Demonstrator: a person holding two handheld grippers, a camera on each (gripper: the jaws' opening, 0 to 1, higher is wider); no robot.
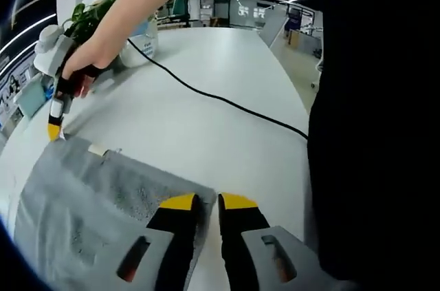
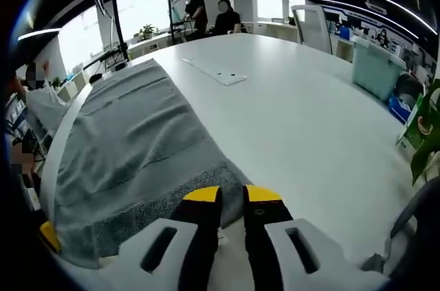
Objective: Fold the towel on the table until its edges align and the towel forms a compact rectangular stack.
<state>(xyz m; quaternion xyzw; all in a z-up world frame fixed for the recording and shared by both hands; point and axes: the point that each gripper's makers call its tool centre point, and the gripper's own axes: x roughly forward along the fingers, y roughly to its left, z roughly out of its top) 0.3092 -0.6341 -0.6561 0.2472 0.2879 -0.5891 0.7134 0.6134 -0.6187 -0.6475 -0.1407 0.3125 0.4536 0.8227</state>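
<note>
The 2 grippers, left (image 1: 209, 200) and right (image 2: 232, 193), each pinch (jaws nearly closed) a gray towel (image 2: 137, 146) corner.

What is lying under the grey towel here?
The grey terry towel lies spread directly on the white table, which shows around its edges. Anything beneath the cloth itself is covered.

Both views sit low and close over the grey terry towel (image 1: 89, 208) (image 2: 137, 146) on the white round-edged table (image 1: 227, 71) (image 2: 309, 119), facing it from opposite corners.
</note>
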